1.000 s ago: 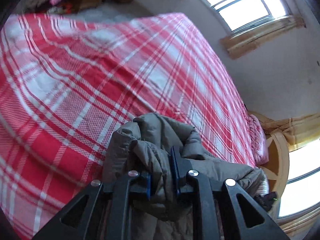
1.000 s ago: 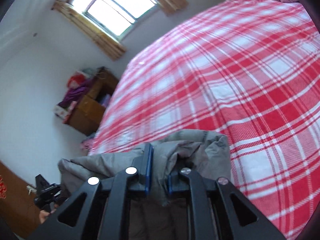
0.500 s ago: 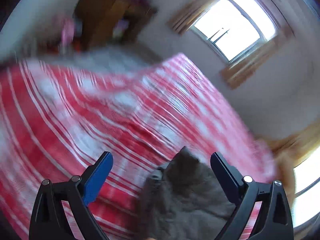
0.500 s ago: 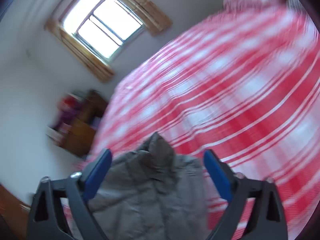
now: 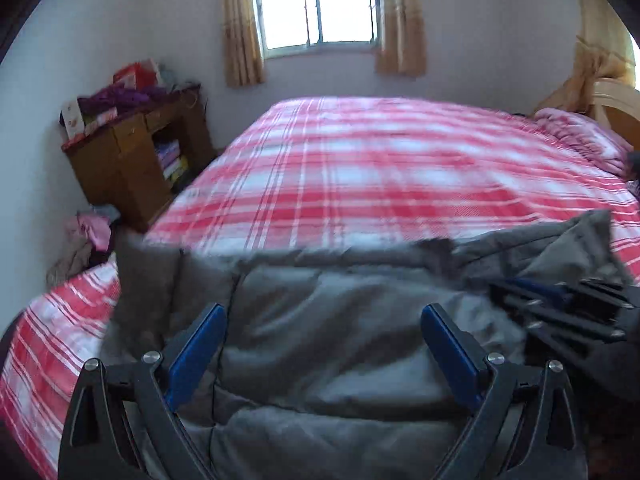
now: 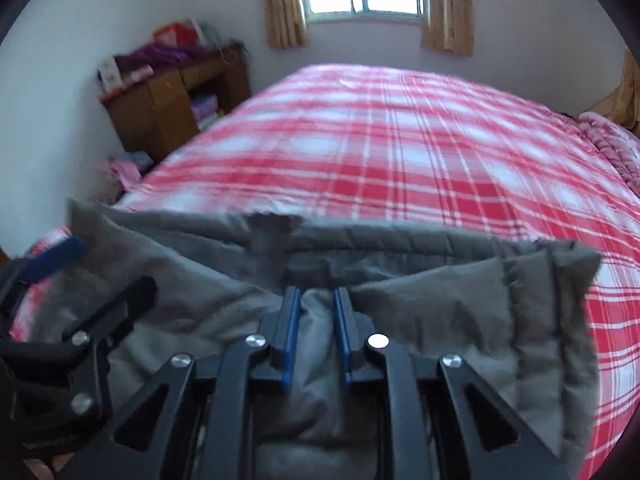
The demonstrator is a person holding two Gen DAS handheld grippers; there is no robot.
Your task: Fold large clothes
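Grey quilted padded jacket (image 5: 332, 344) lies spread across the near edge of the red-and-white plaid bedspread (image 5: 380, 176), its far hem running left to right and one corner raised at the right. The left gripper (image 5: 322, 354) hovers over the jacket with its blue-padded jaws wide apart and nothing between them; a second ago those jaws were clamped on a bunched fold of the same fabric, and half a second ago they had already sprung open. The right gripper (image 6: 316, 332) has its jaws drawn close together on a ridge of the jacket's grey fabric, whereas half a second ago they stood wide apart above the cloth. In the left wrist view the right gripper (image 5: 560, 312) shows at the right edge, low over the jacket; in the right wrist view the left gripper (image 6: 76, 312) shows at the left edge. Both cameras now face level down the bed toward the far curtained window (image 5: 318, 4), where earlier they were tilted. At the far left stands a brown wooden cabinet (image 5: 136, 160) piled with clothes, and a pink rumpled quilt (image 5: 588, 136) lies at the far right.
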